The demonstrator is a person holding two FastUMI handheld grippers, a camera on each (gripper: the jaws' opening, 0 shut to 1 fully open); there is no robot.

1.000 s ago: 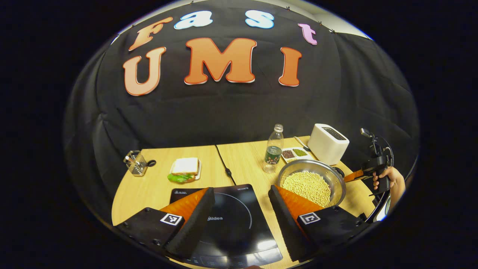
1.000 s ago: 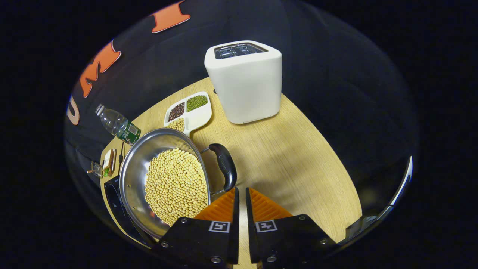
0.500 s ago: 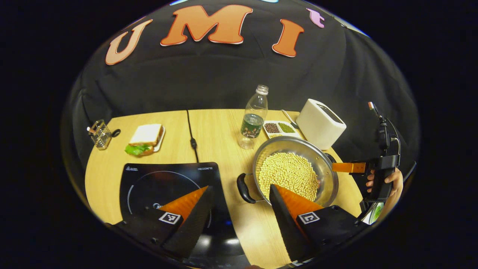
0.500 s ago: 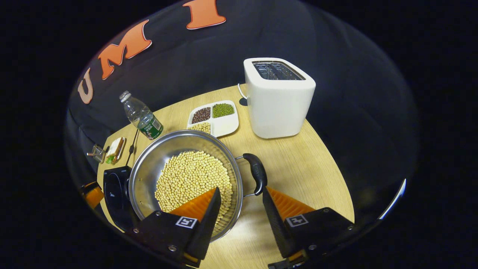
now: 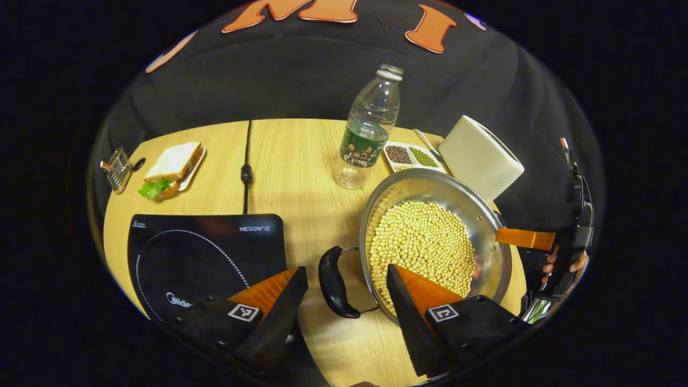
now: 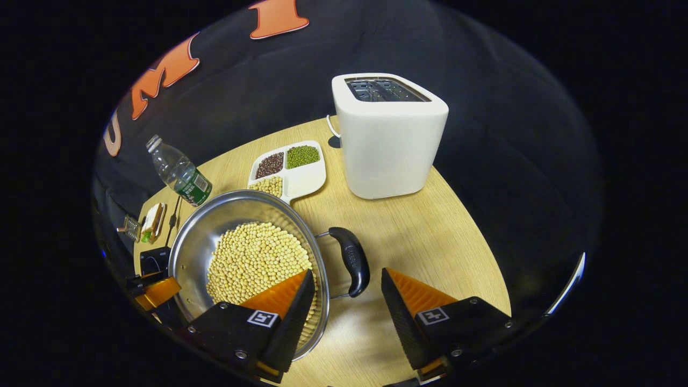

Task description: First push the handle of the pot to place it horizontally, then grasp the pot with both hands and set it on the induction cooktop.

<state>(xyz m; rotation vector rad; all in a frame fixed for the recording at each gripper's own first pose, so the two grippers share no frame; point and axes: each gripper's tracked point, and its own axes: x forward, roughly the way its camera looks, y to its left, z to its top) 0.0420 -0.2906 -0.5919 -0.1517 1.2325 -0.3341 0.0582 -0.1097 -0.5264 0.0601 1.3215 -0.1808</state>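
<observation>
Both grippers have closed in on the pot (image 5: 430, 242) of beans, right of the induction cooktop (image 5: 204, 252): the left gripper (image 5: 344, 301) and right gripper (image 6: 344, 301), fingers apart, now bracket its side handles (neither clamped yet), so the two-handed grasp looks imminent.

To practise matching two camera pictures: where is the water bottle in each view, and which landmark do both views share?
Left gripper view: the bottle stands upright at top centre, just behind the pot.
Right gripper view: the bottle is small at the left, leaning in the picture, behind the pot's far rim.
Shared landmark: the white toaster, beside the divided dish of beans.
</observation>
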